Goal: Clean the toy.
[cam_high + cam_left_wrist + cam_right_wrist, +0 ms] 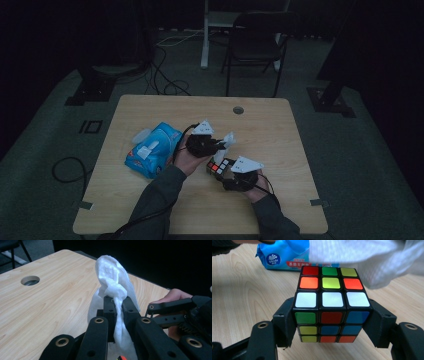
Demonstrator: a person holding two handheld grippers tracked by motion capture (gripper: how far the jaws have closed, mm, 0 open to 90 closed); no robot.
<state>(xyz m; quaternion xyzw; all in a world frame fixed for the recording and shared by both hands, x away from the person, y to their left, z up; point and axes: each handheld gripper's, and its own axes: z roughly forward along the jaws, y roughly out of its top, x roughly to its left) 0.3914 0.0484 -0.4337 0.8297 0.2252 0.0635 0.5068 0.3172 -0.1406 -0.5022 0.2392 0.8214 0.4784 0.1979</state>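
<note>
A scrambled puzzle cube with coloured stickers is clamped between the two black jaws of my right gripper, just above the wooden table. From above the cube sits near the table's middle, in front of my right gripper. My left gripper is shut on a white tissue that stands up from its jaws and hangs down behind them. In the high view the left gripper holds the tissue right beside and over the cube. The tissue hangs just above the cube's top face.
A blue pack of tissues lies on the left part of the table, with one sheet poking out. The pack lies behind the cube. A round cable hole is near the far edge. A chair stands beyond the table.
</note>
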